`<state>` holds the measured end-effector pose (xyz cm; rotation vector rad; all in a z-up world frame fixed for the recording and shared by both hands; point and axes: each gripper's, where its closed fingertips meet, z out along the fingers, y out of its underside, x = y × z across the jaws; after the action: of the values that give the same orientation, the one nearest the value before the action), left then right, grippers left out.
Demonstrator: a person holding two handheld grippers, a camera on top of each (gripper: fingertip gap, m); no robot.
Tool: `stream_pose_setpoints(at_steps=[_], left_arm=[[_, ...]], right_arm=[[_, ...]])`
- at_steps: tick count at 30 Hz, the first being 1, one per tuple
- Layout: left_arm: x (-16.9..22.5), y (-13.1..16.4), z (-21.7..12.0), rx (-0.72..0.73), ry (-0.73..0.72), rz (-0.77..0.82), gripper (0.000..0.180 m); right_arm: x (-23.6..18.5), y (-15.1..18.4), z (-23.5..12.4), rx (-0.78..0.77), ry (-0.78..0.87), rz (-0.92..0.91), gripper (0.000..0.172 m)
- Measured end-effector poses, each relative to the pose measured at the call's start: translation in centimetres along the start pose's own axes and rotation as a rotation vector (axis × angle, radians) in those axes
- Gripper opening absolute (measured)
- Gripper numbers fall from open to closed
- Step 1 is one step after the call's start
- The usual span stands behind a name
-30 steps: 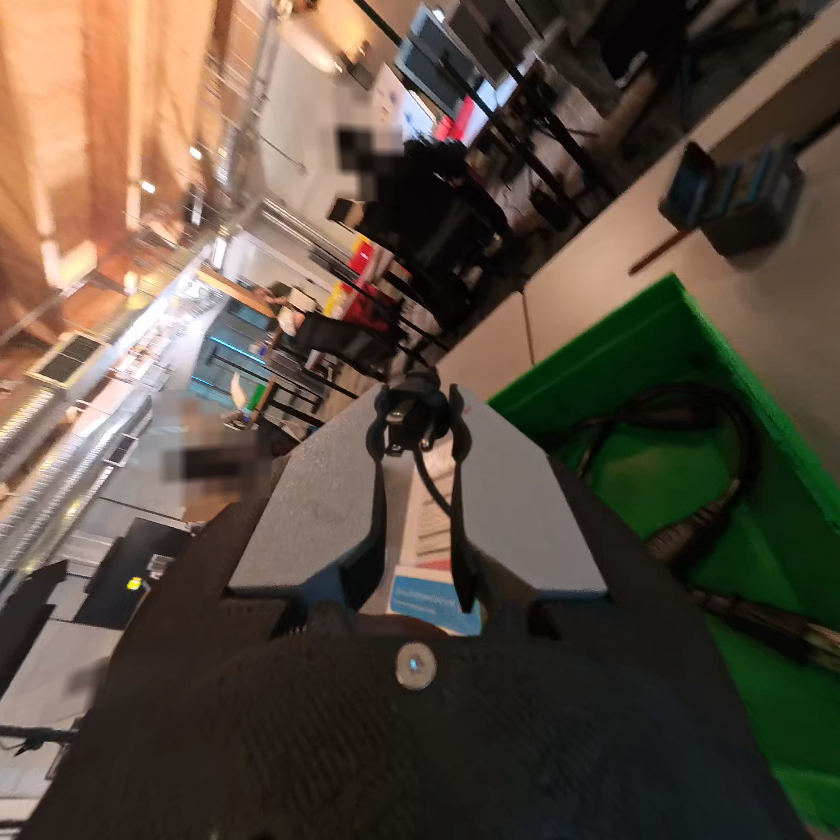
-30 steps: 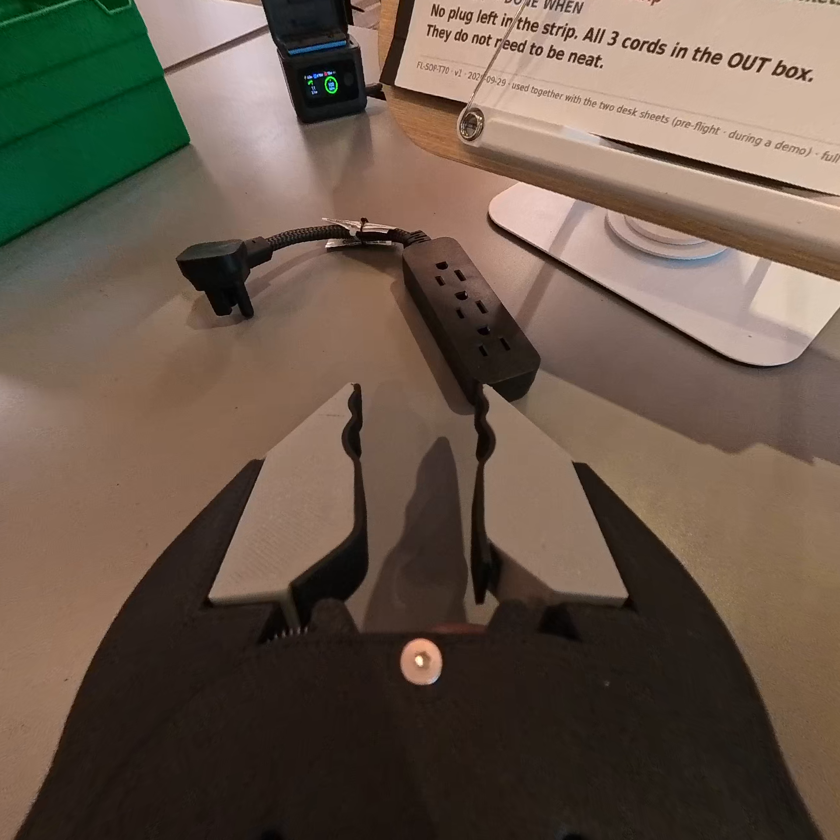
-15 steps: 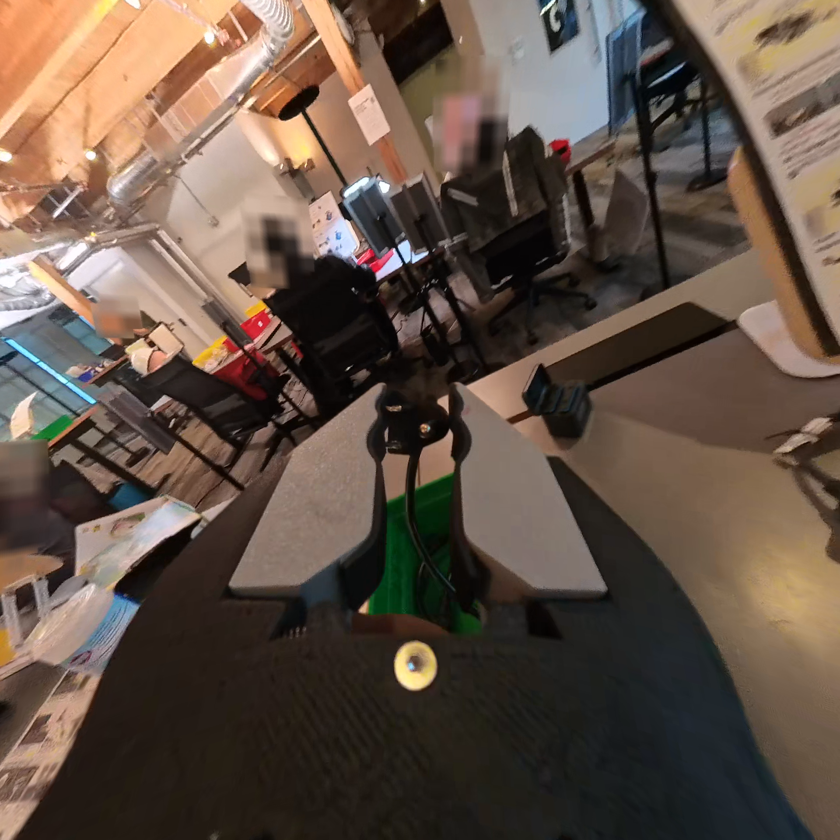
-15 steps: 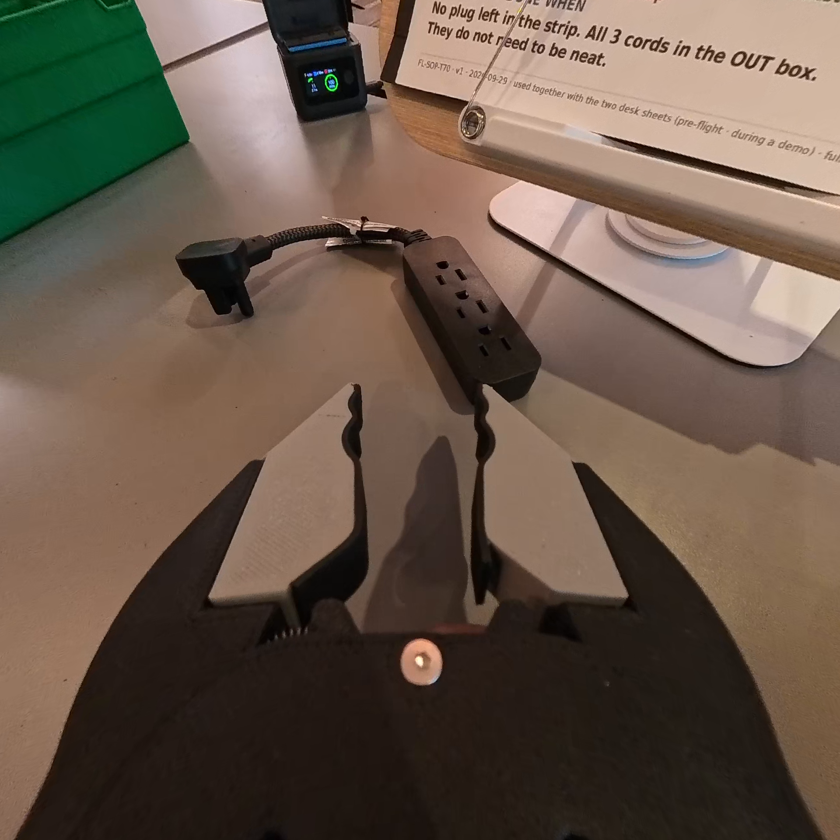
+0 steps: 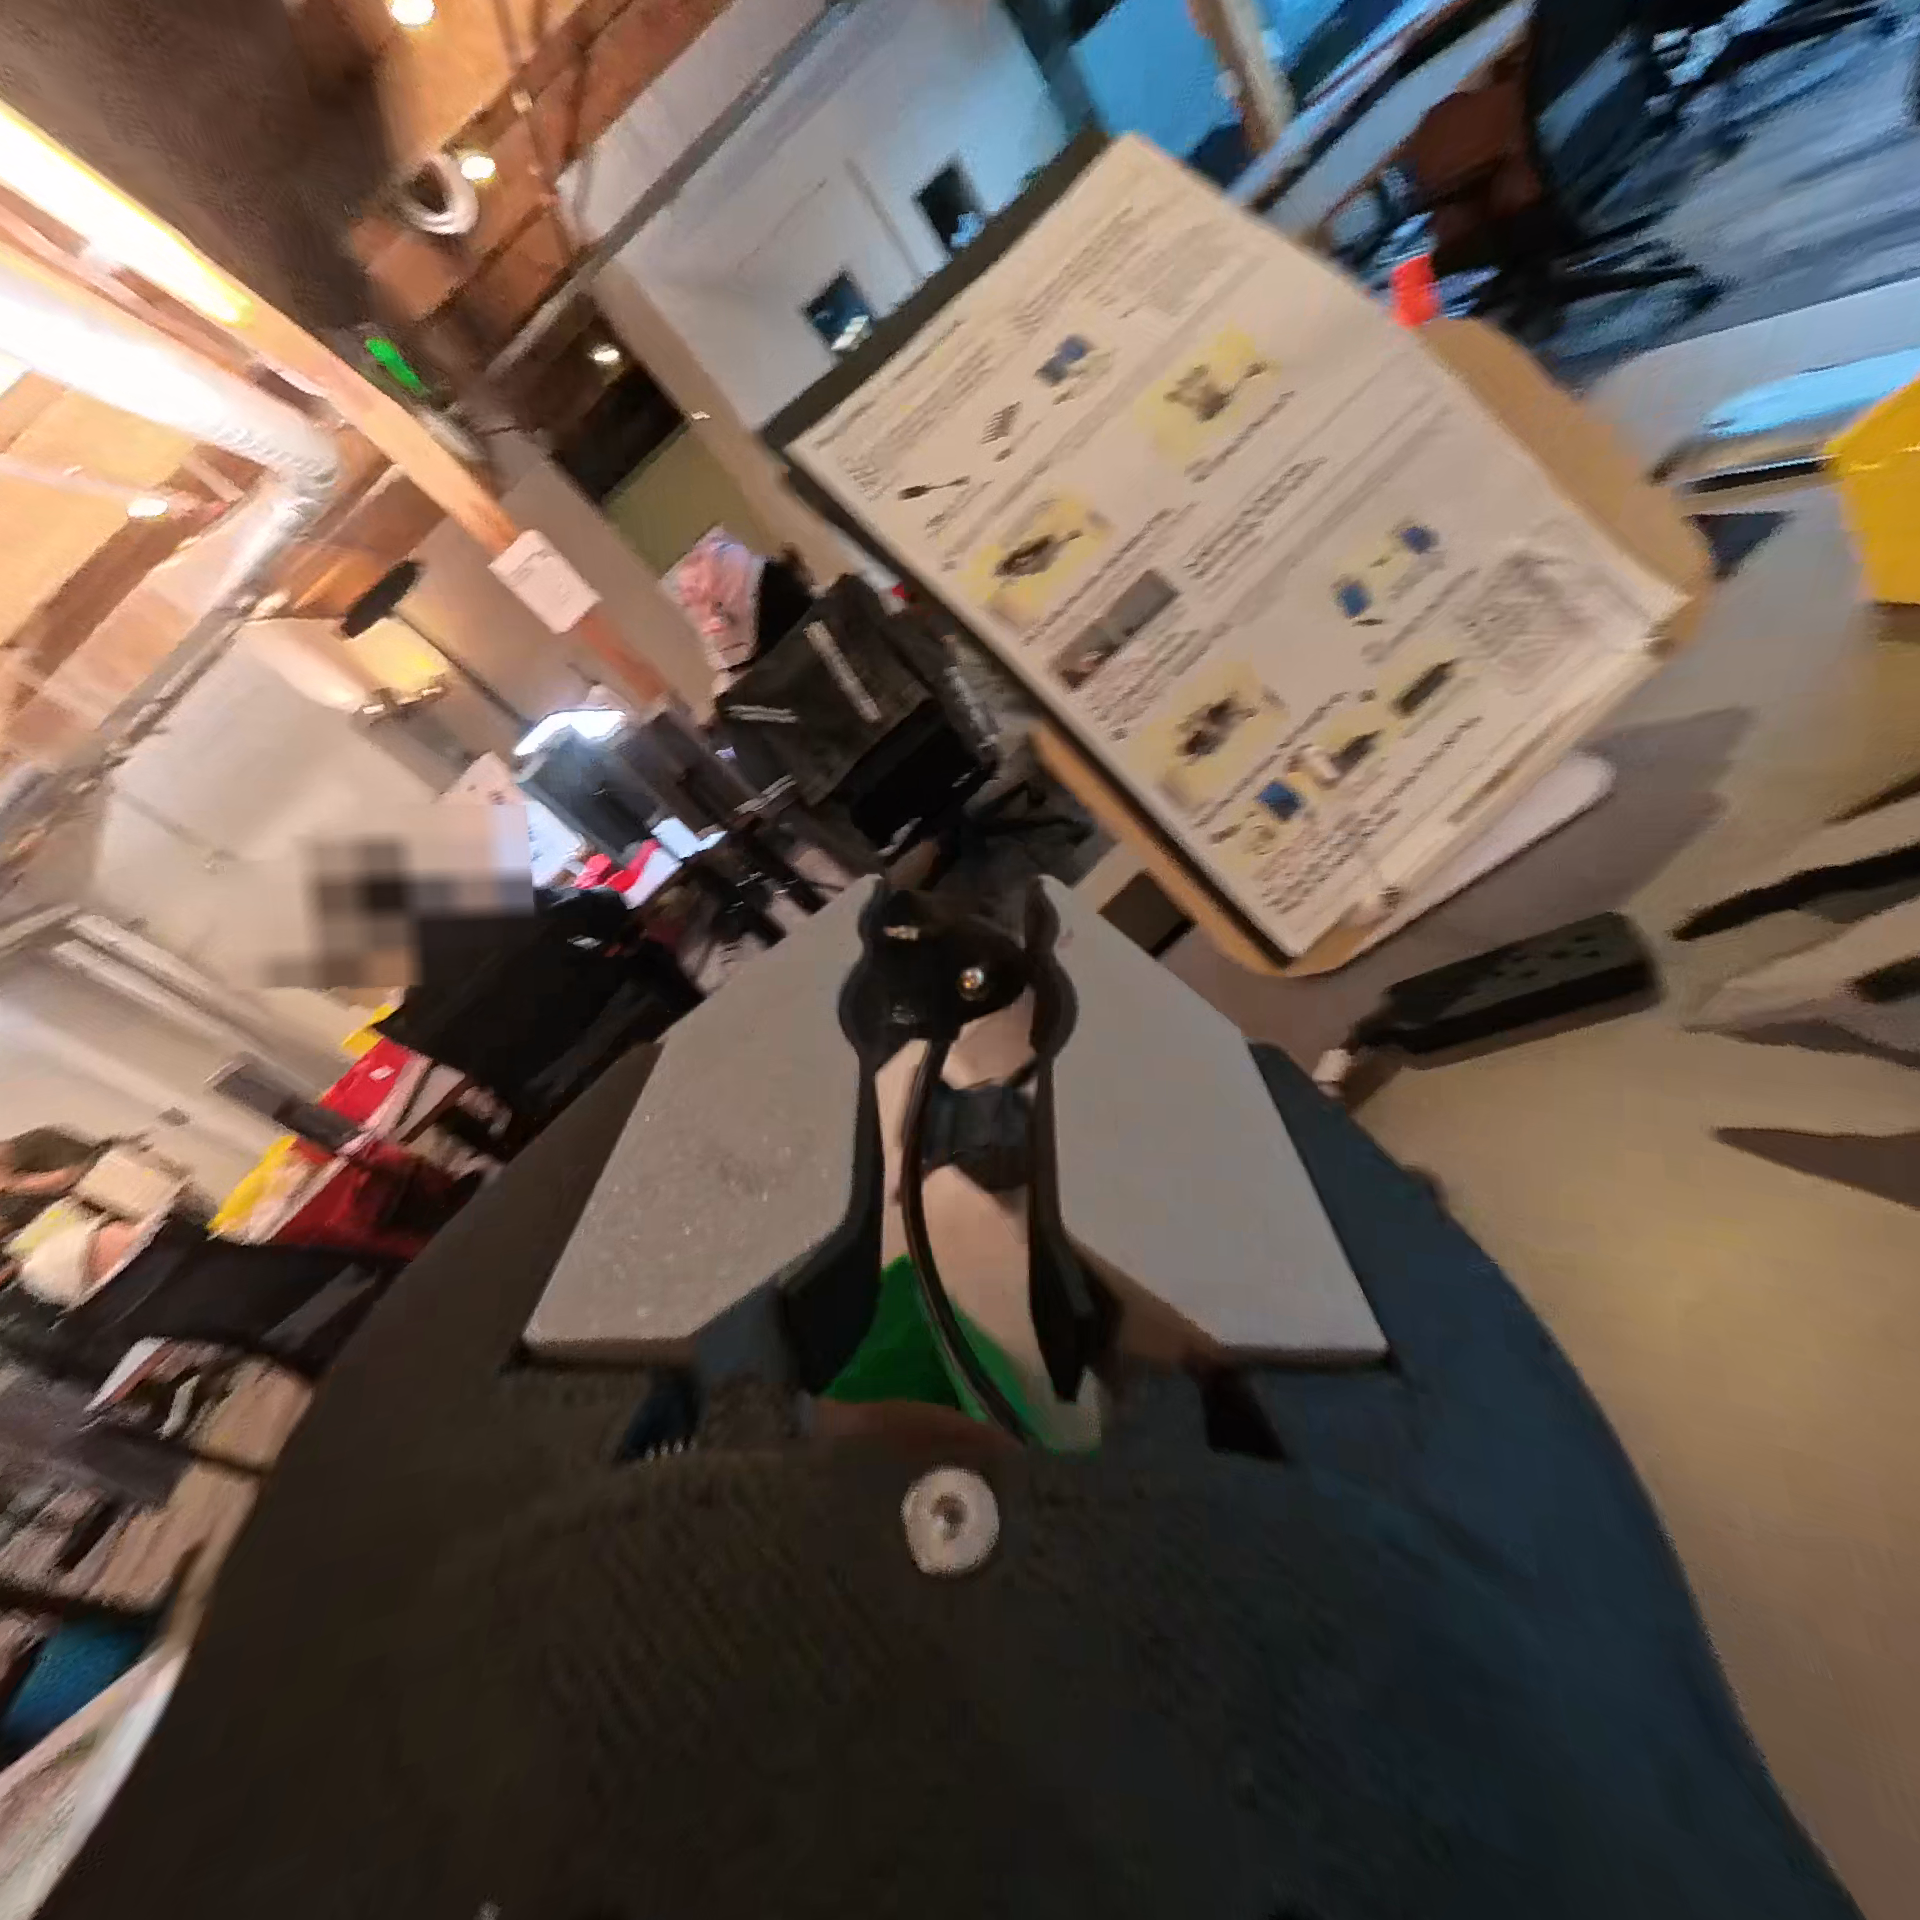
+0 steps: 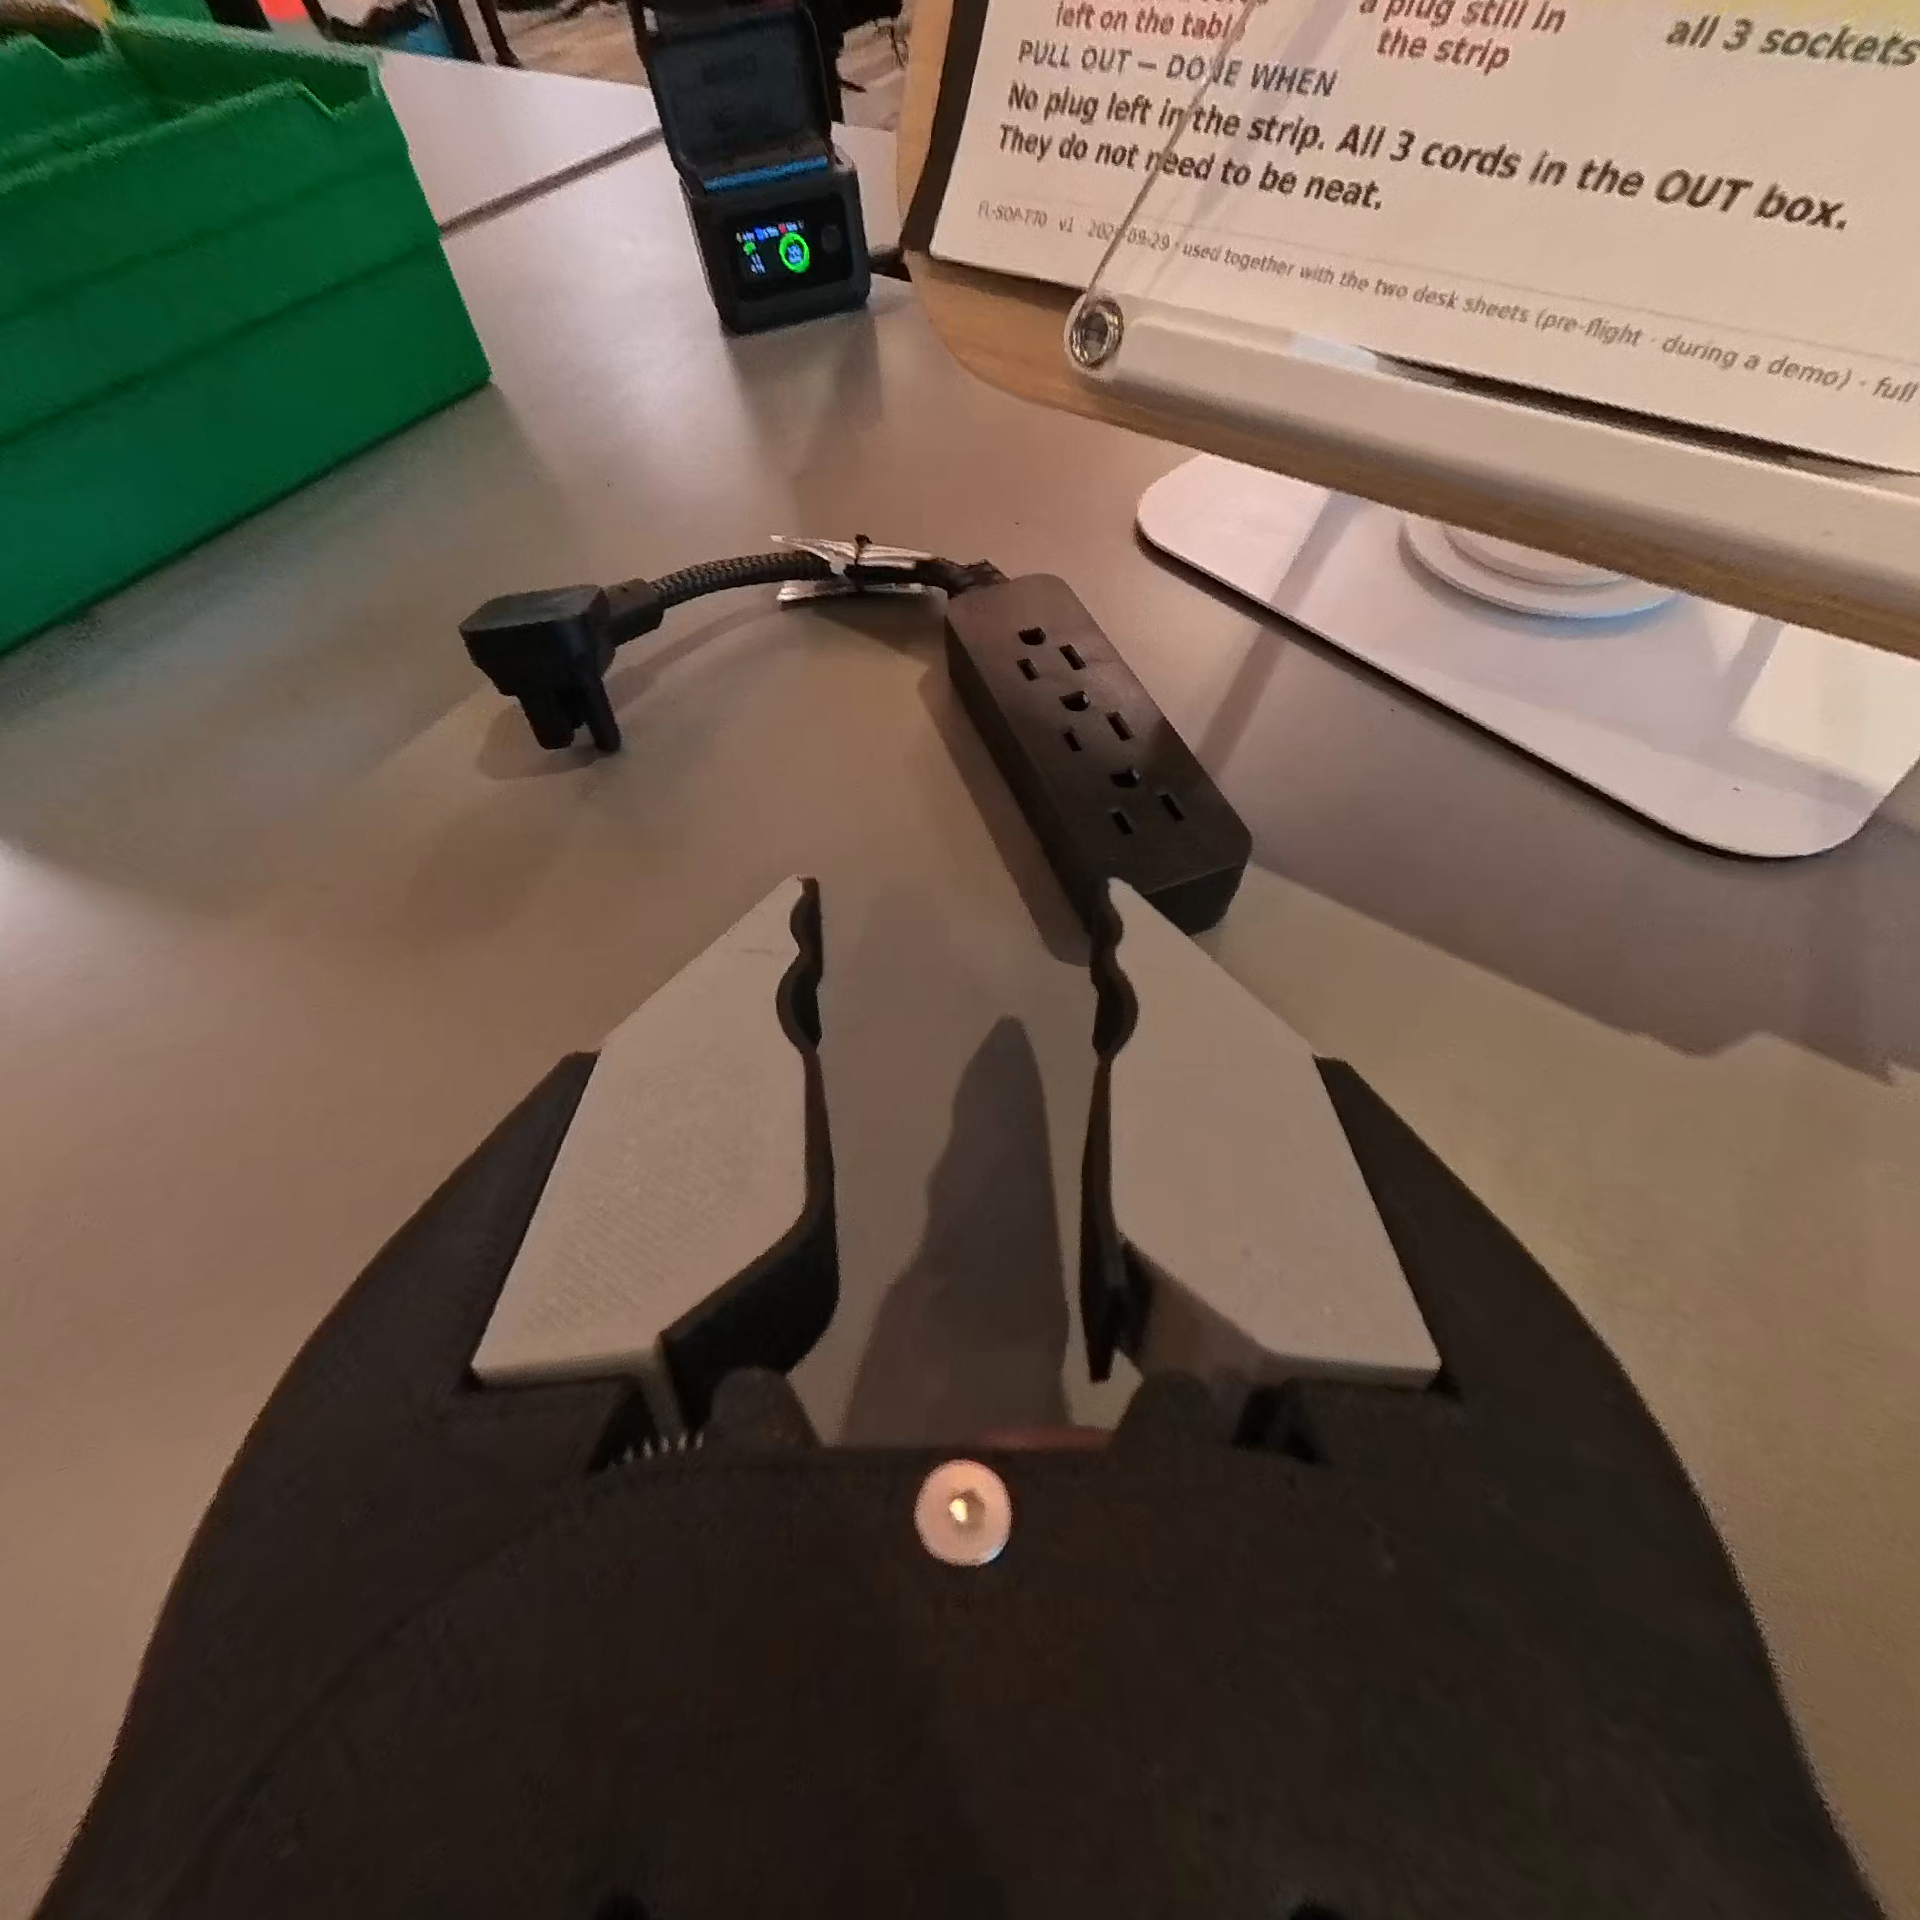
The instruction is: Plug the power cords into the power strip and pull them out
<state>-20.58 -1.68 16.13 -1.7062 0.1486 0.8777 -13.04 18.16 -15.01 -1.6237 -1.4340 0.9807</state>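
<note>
My left gripper is shut on a black plug of a power cord, held up in the air with its prongs facing me; its thin black cord hangs down between the fingers. The black power strip lies on the grey table with three bare sockets facing up; it also shows in the left wrist view at the right. Its short braided cable ends in a flat black plug on the table. My right gripper is open and holds nothing, low over the table just short of the strip's near end.
A green bin stands at the left. A white-based stand with an instruction sheet overhangs the strip's right side. A small black device with a lit screen stands behind. A yellow bin shows far right. About 40 cm separates my left fingertips from my right.
My left gripper has swung from over the green bin toward the right, carrying the plug; the stand and power strip have come into its view. My right gripper has stayed in place, open.
</note>
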Motion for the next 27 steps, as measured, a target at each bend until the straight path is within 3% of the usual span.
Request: stream_pose_setpoints(at_steps=[7, 12, 18, 25, 27], left_arm=[[13.2, -1.3, 2.4, 0.041, 0.377, -0.077, 0.022], [20.6, -0.6, 4.4, 0.090, 0.624, -0.164, 0.022], [25.6, 3.4, 8.8, 0.089, 0.790, -0.365, 0.022], [29.5, 6.1, 8.5, 0.229, 0.982, -0.559, 0.022], [29.6, 6.2, 8.2, 0.247, 0.988, -0.513, 0.022]], right_arm=[[-0.8, -5.6, -4.9, 0.322, -0.222, 0.111, 0.059], [0.7, -6.9, -7.4, 0.430, -0.284, 0.186, 0.061], [-0.8, -7.4, -8.9, 0.481, -0.306, 0.030, 0.062], [-3.2, -5.6, -7.7, 0.368, -0.375, -0.093, 0.059], [-4.1, -5.2, -7.5, 0.345, -0.427, -0.107, 0.052]])
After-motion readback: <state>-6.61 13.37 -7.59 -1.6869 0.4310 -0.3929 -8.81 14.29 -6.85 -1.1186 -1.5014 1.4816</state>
